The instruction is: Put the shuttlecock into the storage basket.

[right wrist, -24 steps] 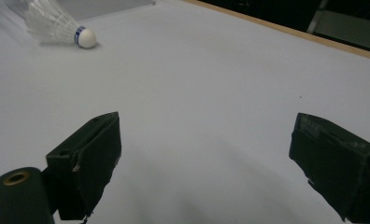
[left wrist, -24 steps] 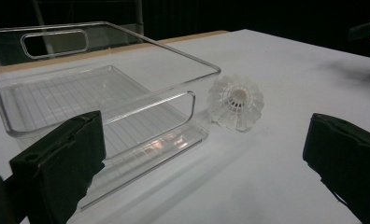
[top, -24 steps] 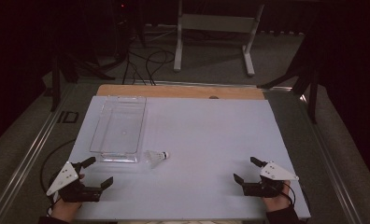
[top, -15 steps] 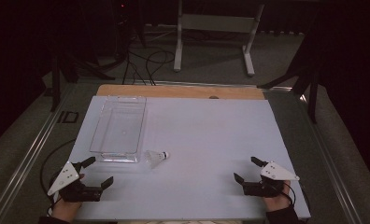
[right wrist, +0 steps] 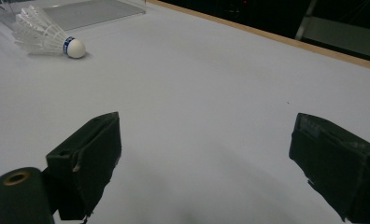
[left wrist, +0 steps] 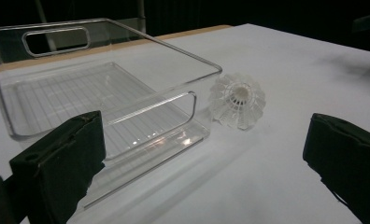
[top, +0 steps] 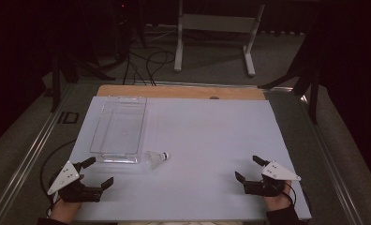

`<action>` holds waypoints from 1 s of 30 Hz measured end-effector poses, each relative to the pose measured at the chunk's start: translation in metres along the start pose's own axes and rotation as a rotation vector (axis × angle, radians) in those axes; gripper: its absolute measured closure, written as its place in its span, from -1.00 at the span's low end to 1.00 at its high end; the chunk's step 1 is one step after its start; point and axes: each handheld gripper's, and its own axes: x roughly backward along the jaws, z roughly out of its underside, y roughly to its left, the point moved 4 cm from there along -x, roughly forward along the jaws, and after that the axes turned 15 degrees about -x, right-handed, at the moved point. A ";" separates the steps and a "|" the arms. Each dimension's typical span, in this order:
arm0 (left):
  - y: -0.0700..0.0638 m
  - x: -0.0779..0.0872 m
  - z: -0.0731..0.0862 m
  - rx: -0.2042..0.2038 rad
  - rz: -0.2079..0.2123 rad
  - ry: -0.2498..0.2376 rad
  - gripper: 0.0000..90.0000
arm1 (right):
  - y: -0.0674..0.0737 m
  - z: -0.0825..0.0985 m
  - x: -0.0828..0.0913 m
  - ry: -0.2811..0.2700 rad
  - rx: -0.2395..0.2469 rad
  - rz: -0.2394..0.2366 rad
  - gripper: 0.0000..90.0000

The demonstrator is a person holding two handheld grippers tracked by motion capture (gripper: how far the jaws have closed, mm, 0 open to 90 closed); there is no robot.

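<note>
I take the clear plastic tray [top: 119,129] as my landmark. It sits on the white table top [top: 211,136], toward the left side as the high view shows it, its long axis running away from me, with a cut-out handle in each short end wall. In the left gripper view its ribbed floor looks bare.

The shuttlecock [top: 156,157] lies on its side just beside the tray's near right corner, on the table and outside the tray. From above, its cork tip points away from the tray, to the right, and its white feather skirt faces the tray's corner. In the left gripper view I look straight into the open skirt [left wrist: 237,100], which sits very close to the tray's near end wall; I cannot tell whether the two touch. In the right gripper view the shuttlecock [right wrist: 45,38] shows its white cork with a blue band, far off at the upper left.

My left gripper [top: 98,172] rests low over the table, nearer to me than the tray and just off its near left corner. Its jaws stand wide apart with nothing between them.

My right gripper [top: 248,168] is well apart from the tray, far across the table to the right and nearer to me. Its jaws are also spread wide, with bare table top between them.
</note>
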 end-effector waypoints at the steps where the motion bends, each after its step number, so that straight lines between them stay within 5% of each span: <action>1: 0.000 0.000 0.000 -0.002 0.002 0.000 -1.00 | 0.000 0.000 0.000 -0.002 -0.008 -0.004 -0.79; 15: 0.004 0.000 -0.008 0.003 0.012 0.014 -1.00 | 0.002 -0.002 0.001 -0.011 -0.020 -0.017 -0.79; 30: 0.015 0.003 -0.048 -0.055 0.054 0.016 -1.00 | 0.004 -0.002 0.000 -0.002 -0.026 -0.027 -0.79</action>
